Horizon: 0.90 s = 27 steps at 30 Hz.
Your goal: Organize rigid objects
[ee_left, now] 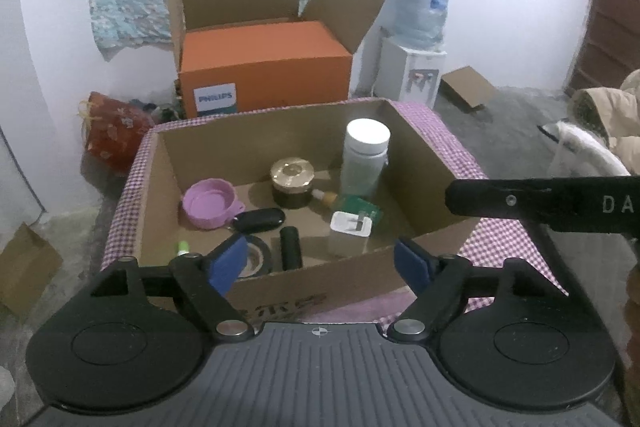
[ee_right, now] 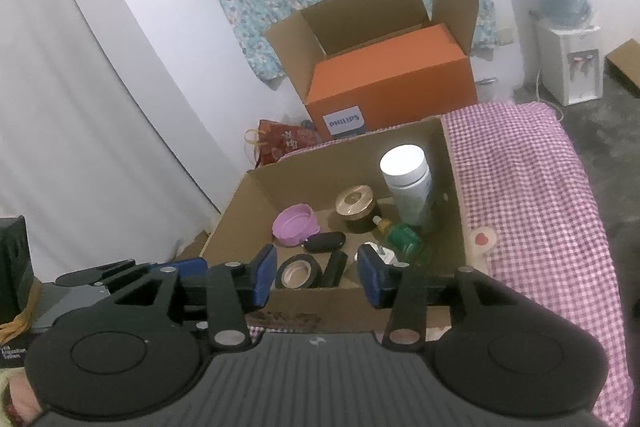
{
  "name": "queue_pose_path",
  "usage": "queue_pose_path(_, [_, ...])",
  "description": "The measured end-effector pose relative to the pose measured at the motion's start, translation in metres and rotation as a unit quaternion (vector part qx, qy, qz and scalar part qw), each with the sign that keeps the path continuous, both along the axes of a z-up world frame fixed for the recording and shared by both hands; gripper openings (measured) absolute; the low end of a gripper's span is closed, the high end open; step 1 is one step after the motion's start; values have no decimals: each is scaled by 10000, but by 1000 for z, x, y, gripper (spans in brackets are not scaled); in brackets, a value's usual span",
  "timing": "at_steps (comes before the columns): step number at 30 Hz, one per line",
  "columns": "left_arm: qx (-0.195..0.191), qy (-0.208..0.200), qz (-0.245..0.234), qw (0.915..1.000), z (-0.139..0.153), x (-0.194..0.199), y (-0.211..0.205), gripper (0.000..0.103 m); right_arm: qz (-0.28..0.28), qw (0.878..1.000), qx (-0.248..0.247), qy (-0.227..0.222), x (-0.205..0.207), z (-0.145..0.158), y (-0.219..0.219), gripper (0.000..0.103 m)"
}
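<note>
An open cardboard box [ee_left: 280,135] [ee_right: 340,159] stands on a purple checked cloth [ee_right: 528,187]. Inside it are a tall white-capped bottle [ee_left: 366,155] [ee_right: 408,183], a gold-lidded dark jar [ee_left: 292,183], a purple lid [ee_left: 210,203], a black oval case [ee_left: 260,219], a roll of black tape [ee_right: 298,271], a black cylinder [ee_left: 290,247], a green bottle [ee_right: 404,237] and a white plug [ee_left: 352,223]. My left gripper [ee_left: 320,263] hangs open just before the box's near wall, nothing between its blue pads. My right gripper [ee_right: 317,277] is open too, over the near wall, holding nothing.
Behind stands an orange Philips box [ee_left: 264,67] inside an open carton, with a red bag [ee_left: 112,135] to its left. A water dispenser [ee_left: 412,67] is at the back right. The other gripper's black finger [ee_left: 540,203] crosses the right edge of the left wrist view.
</note>
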<state>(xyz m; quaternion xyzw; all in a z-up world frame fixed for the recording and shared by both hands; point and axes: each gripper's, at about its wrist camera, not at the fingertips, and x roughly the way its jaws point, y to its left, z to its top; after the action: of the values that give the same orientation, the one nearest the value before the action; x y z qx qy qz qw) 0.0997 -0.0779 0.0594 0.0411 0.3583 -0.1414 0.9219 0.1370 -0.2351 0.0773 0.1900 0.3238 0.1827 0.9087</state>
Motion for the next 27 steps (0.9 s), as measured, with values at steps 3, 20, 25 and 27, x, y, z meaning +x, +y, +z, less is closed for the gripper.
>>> queue_pose_path(3, [-13, -86, 60, 9999, 3, -9, 5, 89, -86, 9999, -55, -98, -11, 4, 4, 59])
queue_pose_path(20, [-69, -164, 785, 9968, -1, -26, 46, 102, -727, 9940, -650, -497, -53, 7, 35, 103])
queue_pose_path(25, [-46, 16, 1058, 9944, -8, -19, 56, 102, -1001, 9893, -1002, -350, -49, -3, 43, 103])
queue_pose_path(27, [-7, 89, 1134, 9935, -11, -16, 58, 102, -1068, 9879, -1098, -235, -44, -7, 44, 103])
